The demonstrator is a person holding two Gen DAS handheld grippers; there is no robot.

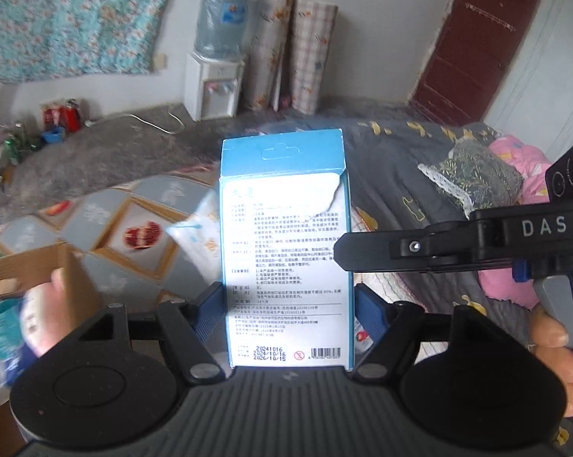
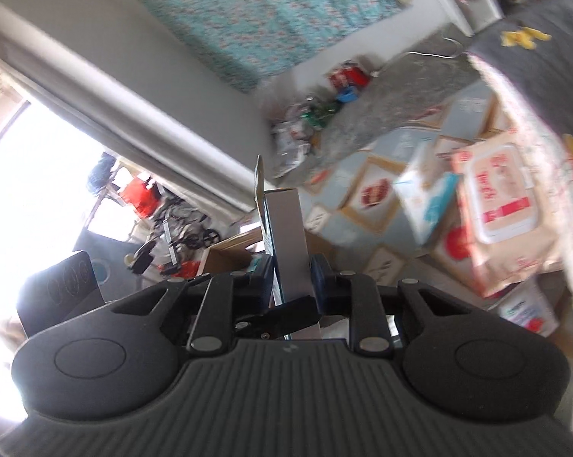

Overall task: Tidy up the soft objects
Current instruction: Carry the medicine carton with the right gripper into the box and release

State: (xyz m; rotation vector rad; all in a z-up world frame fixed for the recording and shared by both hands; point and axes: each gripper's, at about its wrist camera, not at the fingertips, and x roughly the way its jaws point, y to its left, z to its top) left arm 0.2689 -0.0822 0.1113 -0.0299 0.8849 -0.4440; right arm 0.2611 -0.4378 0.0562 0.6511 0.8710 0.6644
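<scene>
A blue and white printed carton (image 1: pixel 286 247) stands upright in the air above the bed. My left gripper (image 1: pixel 288 304) is shut on its two narrow edges, blue pads (image 1: pixel 210 312) against the card. From the right, my right gripper (image 1: pixel 343 251) reaches in and pinches the carton's right edge. In the right wrist view the carton (image 2: pixel 286 228) shows edge-on, with my right gripper (image 2: pixel 291 278) shut on its thin sides and a left finger (image 2: pixel 286 318) crossing below. A soft white tissue pack (image 1: pixel 199 228) lies on the quilt behind the carton.
A pink wet-wipes pack (image 2: pixel 503 205), a blue-white tissue pack (image 2: pixel 427 198) and another pack (image 2: pixel 530 312) lie on the patterned quilt (image 1: pixel 134 236). An open cardboard box (image 1: pixel 31 270) with packs sits at the left. A dark floral cushion (image 1: pixel 473 175) and water dispenser (image 1: pixel 214 76) stand beyond.
</scene>
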